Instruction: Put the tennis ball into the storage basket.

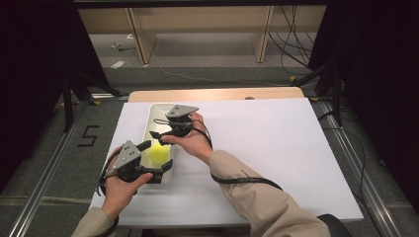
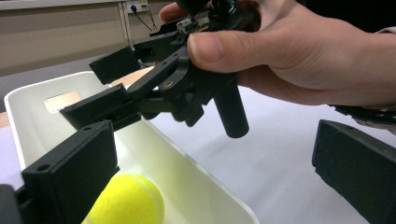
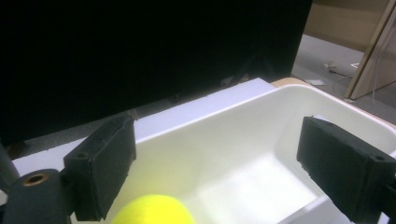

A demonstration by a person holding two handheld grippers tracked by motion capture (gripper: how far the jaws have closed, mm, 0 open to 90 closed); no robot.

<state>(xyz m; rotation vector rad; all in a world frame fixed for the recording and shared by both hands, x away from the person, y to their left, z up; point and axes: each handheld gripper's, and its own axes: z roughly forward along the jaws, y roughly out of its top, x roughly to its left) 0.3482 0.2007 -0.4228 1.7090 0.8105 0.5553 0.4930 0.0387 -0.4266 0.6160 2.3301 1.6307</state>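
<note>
the tennis ball (image 1: 158,153) lies in the white tray (image 1: 152,114) on the bench (image 1: 276,148). the left claw (image 1: 157,159) straddles the tray's near end, jaws wide apart. the right claw (image 1: 157,137) hovers over the tray, also open, holding nothing.

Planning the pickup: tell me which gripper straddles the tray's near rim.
The left gripper, at the tray's near end beside the tennis ball; the right gripper hovers mid-tray.

Yellow ball (image 1: 158,154), white tray (image 1: 154,111), black tools.
</note>
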